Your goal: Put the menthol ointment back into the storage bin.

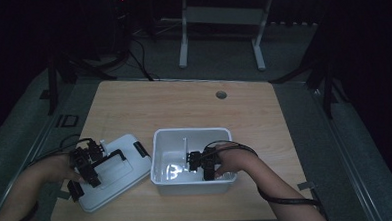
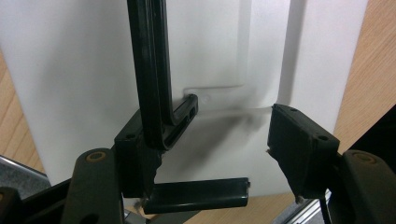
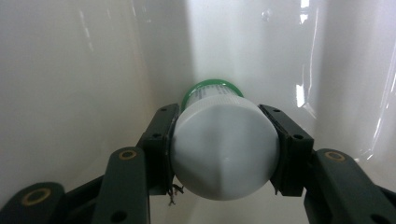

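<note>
From the high view, your left gripper (image 1: 86,168) sits over the white lid (image 1: 114,169) lying flat on the tabletop (image 1: 184,106), while your right gripper (image 1: 199,163) reaches down inside the white bin (image 1: 160,142) just beside that lid. In the left gripper view, the jaws stand wide apart with nothing clamped between them; the lid's black handle bar (image 2: 149,79) runs up past the jaw on the view's left, touching or nearly touching it, and a black latch (image 2: 198,196) lies just below the gap at the lid's near edge. If you close from here, that jaw may snag the bar and drag the lid instead of gripping it cleanly. In the right gripper view, your jaws are clamped on a white cylindrical container (image 3: 224,154) with a green band at its far end, held end-on and close to the bin's inner walls. The pads grip a smooth, rounded surface, so it may roll or slip out, and lifting at an angle could knock it against the wall.
</note>
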